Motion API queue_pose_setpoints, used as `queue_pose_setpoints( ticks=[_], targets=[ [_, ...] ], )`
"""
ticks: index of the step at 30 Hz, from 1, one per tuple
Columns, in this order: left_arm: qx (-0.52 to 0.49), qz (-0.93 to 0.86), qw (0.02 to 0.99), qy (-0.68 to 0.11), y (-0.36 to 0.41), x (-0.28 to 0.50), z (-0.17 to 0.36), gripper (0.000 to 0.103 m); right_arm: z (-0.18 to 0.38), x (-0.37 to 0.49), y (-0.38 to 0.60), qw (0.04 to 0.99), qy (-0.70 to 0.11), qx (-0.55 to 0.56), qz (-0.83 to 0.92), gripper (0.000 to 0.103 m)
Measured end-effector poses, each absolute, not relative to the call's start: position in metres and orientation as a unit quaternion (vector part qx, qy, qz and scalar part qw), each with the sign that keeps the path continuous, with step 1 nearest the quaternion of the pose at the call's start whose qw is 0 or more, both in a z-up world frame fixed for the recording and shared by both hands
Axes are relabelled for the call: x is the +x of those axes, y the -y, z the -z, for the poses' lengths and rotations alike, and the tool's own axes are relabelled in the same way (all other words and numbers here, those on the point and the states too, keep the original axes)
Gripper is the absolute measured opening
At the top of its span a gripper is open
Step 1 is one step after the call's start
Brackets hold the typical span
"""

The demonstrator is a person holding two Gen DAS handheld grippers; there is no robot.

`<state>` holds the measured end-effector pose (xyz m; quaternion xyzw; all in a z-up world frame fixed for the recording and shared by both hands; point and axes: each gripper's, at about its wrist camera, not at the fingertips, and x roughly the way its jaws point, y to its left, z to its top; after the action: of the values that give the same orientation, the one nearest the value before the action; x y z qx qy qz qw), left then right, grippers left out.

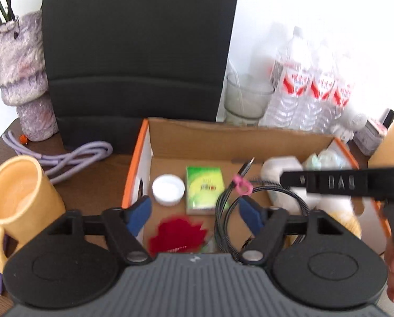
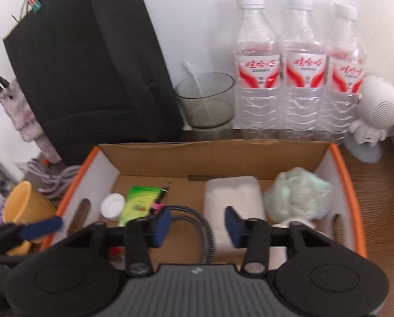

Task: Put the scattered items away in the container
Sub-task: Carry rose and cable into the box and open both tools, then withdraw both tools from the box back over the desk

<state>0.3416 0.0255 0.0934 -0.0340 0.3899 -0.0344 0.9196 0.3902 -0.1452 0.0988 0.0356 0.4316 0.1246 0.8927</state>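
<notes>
An orange-rimmed cardboard box [image 1: 223, 134] [image 2: 212, 158] lies below both grippers. In it are a white cap [image 1: 168, 189] [image 2: 112, 206], a green packet [image 1: 203, 190] [image 2: 139, 203], a black braided cable [image 1: 276, 189] [image 2: 209, 240] with a pink tie, a red item [image 1: 177, 233], a white pack [image 2: 231, 198] and a pale green mesh ball [image 2: 297, 192]. My left gripper [image 1: 195, 215] hangs open over the box's left part, above the red item, and grips nothing. My right gripper [image 2: 197, 224] is open over the cable and the white pack, its pads touching neither.
A yellow mug [image 1: 20, 198] stands just left of the box beside a lilac cord [image 1: 65, 158] and a mottled vase [image 1: 22, 79]. Behind the box are a black bag [image 1: 133, 52], a glass bowl [image 2: 205, 100], three water bottles [image 2: 297, 66] and a white figurine [image 2: 374, 111].
</notes>
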Motion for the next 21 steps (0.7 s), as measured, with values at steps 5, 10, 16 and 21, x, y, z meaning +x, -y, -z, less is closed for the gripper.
queue_pose_setpoints(
  ticks=[5, 10, 16, 21],
  targets=[
    [-0.016, 0.012, 0.908, -0.419, -0.015, 0.341, -0.109, 0.102, -0.129, 0.378, 0.172, 0.902, -0.423, 0.010, -0.080, 0.064],
    [0.008, 0.013, 0.901, -0.434, -0.006, 0.333, -0.114, 0.103, -0.143, 0.352, 0.192, 0.901, -0.429, -0.021, -0.061, 0.077],
    [0.015, 0.014, 0.904, -0.426, 0.003, 0.306, -0.127, 0.103, -0.147, 0.314, 0.217, 0.906, -0.421, 0.007, -0.048, 0.082],
    [0.017, 0.015, 0.934, -0.356, 0.008, 0.262, -0.144, 0.103, -0.146, 0.270, 0.216, 0.927, -0.373, 0.004, -0.048, 0.084]
  ],
)
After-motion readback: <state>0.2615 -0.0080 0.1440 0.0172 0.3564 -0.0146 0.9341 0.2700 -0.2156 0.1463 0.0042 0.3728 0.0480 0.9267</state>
